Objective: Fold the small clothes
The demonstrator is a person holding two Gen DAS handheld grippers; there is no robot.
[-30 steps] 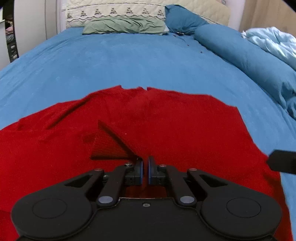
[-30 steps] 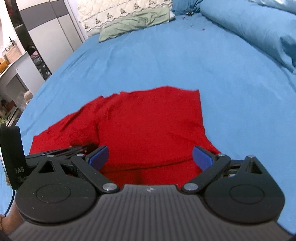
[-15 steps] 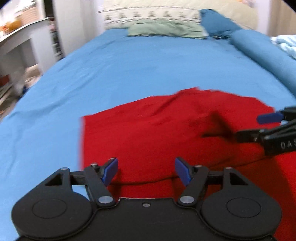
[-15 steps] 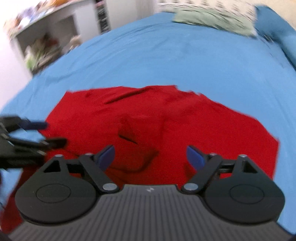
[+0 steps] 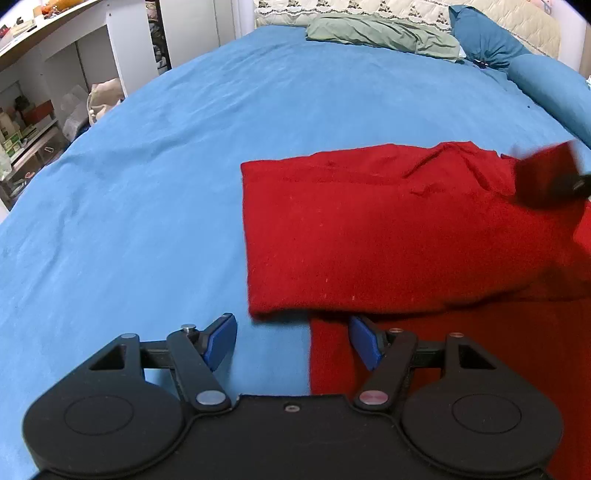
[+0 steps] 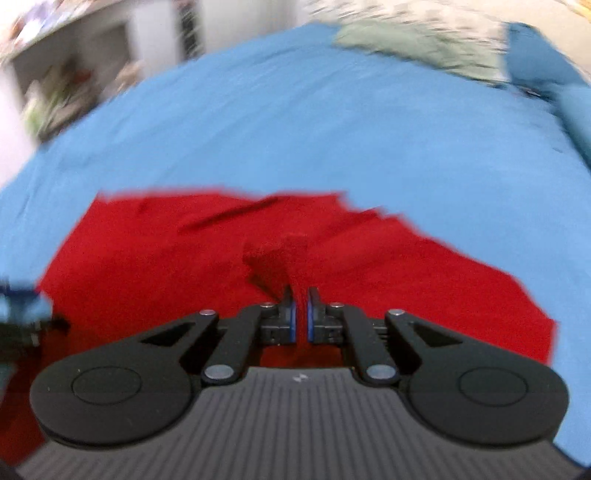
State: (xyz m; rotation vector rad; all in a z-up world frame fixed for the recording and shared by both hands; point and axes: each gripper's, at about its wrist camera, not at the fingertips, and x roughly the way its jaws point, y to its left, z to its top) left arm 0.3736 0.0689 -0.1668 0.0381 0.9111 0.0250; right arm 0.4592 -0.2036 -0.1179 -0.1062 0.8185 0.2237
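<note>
While my left tongs (image 5: 293, 341) hang open over the blue bedsheet (image 5: 147, 206), the red garment (image 5: 388, 236) lies just ahead and to their right, one edge folded over. My right tongs (image 6: 300, 314) have just snapped closed, pinching a raised tuft of the garment's red cloth.

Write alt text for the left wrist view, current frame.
The open left gripper hovers over the near left corner of a red garment, folded on a blue bedsheet, nothing between its blue pads. The blurred right gripper shows at the right edge, pillows at the far end.
</note>
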